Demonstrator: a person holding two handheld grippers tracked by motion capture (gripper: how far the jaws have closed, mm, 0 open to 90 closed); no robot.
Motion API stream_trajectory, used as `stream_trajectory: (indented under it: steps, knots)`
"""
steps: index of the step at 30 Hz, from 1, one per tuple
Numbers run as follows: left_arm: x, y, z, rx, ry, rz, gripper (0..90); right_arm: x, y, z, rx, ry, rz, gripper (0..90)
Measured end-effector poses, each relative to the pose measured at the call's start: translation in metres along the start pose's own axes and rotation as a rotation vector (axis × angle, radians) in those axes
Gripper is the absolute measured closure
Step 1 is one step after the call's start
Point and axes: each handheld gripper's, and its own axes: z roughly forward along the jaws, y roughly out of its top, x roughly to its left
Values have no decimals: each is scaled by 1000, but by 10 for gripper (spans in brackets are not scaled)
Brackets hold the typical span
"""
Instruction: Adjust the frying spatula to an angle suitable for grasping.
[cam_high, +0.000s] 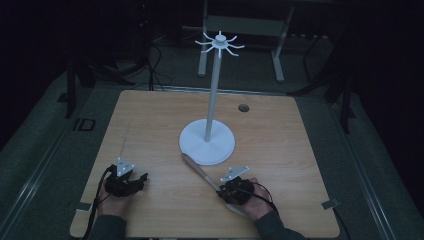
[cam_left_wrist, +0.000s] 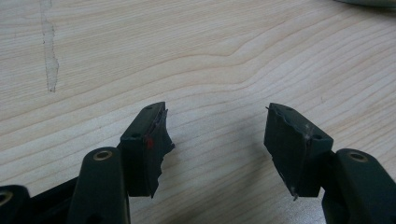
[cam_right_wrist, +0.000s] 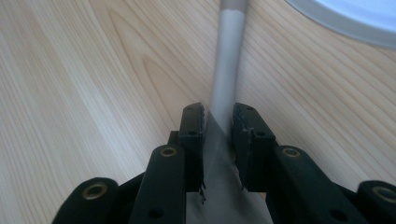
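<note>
A white stand with hooks is standing mid-table ahead of me; a grommet hole is sitting beyond it; grey frame legs are standing behind.

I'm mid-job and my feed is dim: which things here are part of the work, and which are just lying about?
In the job:
- utensil, a long grey handle clamped in the right gripper
- white stand with hooks on top, just beyond the utensil's far end
- left gripper, open over bare wood

Lying about:
- table itself, with its round hole
- metal frame behind the table
</note>
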Motion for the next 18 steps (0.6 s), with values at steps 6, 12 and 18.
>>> stream_trajectory:
  steps: [6,12,18]
  knots:
    - [0,0,1,6,-2,4,397,-16,-30,-21,-14,-80,52,748]
    - [-1,0,2,9,-2,6,397,-34,-48,-35,-13,-112,119,744]
    - [-2,0,3,12,-5,7,397,-39,-44,-42,-15,-108,117,684]
